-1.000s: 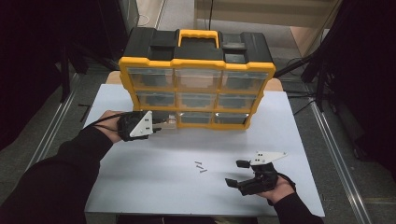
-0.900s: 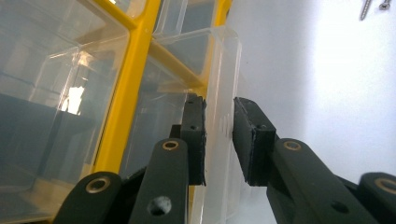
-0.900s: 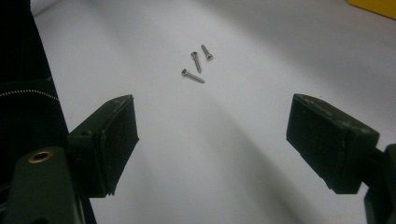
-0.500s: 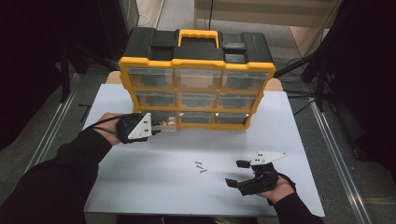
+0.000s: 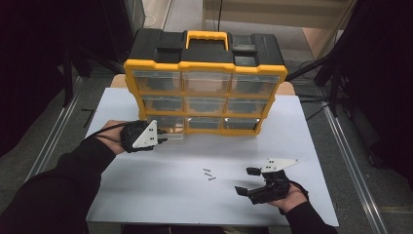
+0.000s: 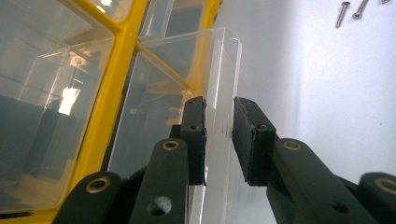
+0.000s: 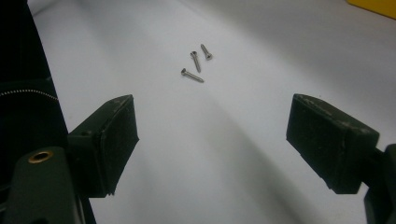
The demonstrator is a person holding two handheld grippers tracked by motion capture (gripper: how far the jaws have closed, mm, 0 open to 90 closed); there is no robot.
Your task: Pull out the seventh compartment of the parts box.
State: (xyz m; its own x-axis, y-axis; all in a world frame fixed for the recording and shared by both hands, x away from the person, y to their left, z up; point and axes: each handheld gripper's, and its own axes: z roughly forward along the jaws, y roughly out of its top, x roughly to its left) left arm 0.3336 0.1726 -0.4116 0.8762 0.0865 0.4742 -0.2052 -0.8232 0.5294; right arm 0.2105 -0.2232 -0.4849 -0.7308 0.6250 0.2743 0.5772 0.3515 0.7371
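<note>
My left gripper (image 5: 163,138) is clamped on the front wall of the clear plastic drawer (image 6: 219,93), which sticks partway out of the bottom-left slot of the yellow-and-black organiser case (image 5: 204,92) standing upright at the far side of the white table top (image 5: 146,195). Three small metal screws (image 5: 209,174) lie loose near the table's middle, apart from the case. My right gripper (image 5: 247,181) rests low just right of them, jaws spread wide with nothing between them.
</note>
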